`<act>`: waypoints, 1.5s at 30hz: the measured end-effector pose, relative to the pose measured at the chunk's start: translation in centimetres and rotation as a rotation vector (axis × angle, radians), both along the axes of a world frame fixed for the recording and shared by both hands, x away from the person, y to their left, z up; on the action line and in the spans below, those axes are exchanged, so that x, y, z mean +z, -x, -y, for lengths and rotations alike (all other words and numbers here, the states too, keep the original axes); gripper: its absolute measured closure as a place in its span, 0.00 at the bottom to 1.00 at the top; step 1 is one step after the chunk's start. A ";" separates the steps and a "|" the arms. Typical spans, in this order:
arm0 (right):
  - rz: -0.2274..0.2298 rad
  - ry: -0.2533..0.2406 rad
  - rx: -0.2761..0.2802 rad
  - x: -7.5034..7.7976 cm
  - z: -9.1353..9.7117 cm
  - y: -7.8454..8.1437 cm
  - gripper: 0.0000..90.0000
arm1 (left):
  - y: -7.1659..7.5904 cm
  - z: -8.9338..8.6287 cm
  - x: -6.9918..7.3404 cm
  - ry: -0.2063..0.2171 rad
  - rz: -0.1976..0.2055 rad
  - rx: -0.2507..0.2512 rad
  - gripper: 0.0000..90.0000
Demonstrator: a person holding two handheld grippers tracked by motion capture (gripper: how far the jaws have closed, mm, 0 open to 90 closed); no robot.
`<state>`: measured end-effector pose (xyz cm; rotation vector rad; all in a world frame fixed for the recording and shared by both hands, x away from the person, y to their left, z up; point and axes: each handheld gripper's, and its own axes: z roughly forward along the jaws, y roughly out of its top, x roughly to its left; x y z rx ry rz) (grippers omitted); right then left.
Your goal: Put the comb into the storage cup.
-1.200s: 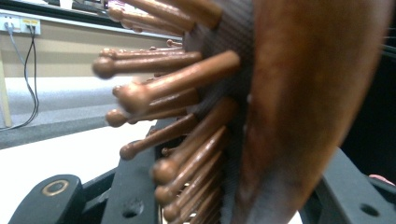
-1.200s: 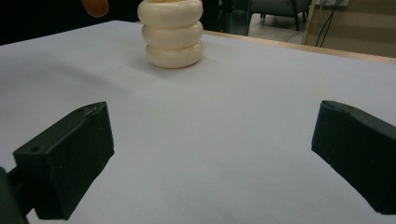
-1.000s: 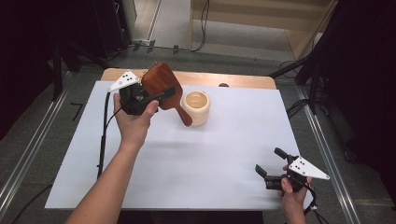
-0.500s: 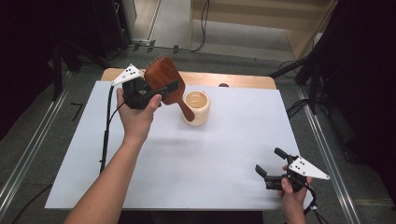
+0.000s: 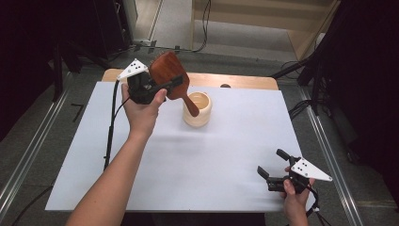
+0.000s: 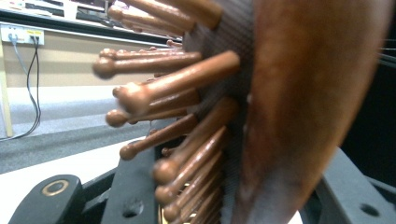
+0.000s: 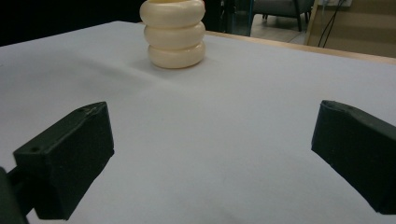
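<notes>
A brown wooden hairbrush (image 5: 167, 69) is held above the far left of the table, with my left gripper (image 5: 164, 87) shut on its head. Its handle (image 5: 190, 105) slants down to the left rim of a cream ribbed cup (image 5: 199, 115); I cannot tell if they touch. In the left gripper view the brush's back (image 6: 303, 93) and its round-tipped pegs (image 6: 177, 102) sit between the jaws of my left gripper (image 6: 238, 198). My right gripper (image 5: 271, 162) rests open near the front right corner. The right gripper view has the right gripper (image 7: 210, 154) with nothing between its jaws, and the cup (image 7: 175, 32) farther off.
A white sheet (image 5: 226, 165) covers the wooden table (image 5: 235, 81). The left gripper's cable (image 5: 111, 127) trails down the sheet's left side. Metal rails run along both sides of the table, and dark equipment stands at the left and right.
My left hand has carried the brush a little towards the far edge, and the handle still points at the cup. The right gripper has kept still.
</notes>
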<state>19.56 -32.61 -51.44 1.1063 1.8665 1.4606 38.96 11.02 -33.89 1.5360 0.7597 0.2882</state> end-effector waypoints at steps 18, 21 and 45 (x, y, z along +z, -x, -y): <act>0.000 0.003 -0.002 0.0 0.0 -0.1 0.00 | -1.9 0.6 -0.6 0.004 -0.009 0.034 0.63; 0.001 0.002 -0.002 0.0 0.0 -0.1 0.00 | -2.1 0.6 -0.7 0.004 -0.010 0.042 0.63; -0.005 -0.008 -0.006 0.0 0.1 0.0 0.00 | -4.1 2.5 -2.3 -0.006 -0.011 0.107 0.63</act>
